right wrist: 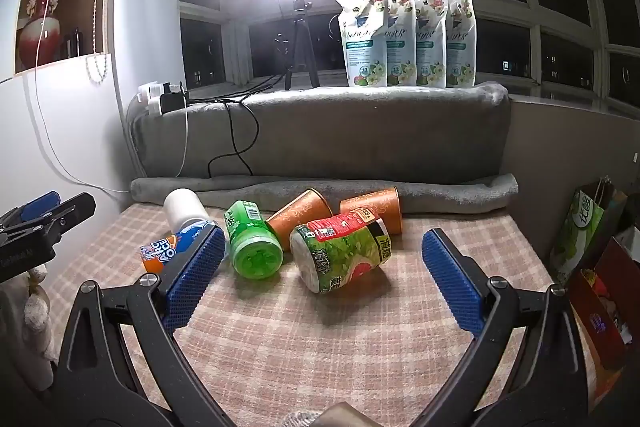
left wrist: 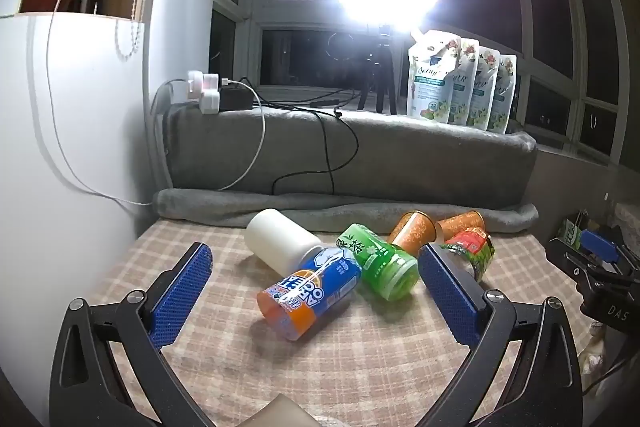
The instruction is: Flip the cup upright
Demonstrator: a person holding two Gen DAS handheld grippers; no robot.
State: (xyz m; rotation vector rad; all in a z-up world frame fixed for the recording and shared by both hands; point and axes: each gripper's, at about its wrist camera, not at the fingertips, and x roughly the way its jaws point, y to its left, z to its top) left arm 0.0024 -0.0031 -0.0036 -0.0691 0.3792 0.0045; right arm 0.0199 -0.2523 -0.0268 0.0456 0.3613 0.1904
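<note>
6 cups lie toppled by the green cup [right wrist: 252, 241], its base facing the spread, empty right hand-held gripper [right wrist: 324, 259].

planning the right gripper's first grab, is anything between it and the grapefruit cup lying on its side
Nothing visible is. The right gripper is open, and the grapefruit cup lies straight ahead on the checked cloth. The green cup lies close on its left and an orange cup just behind.
</note>
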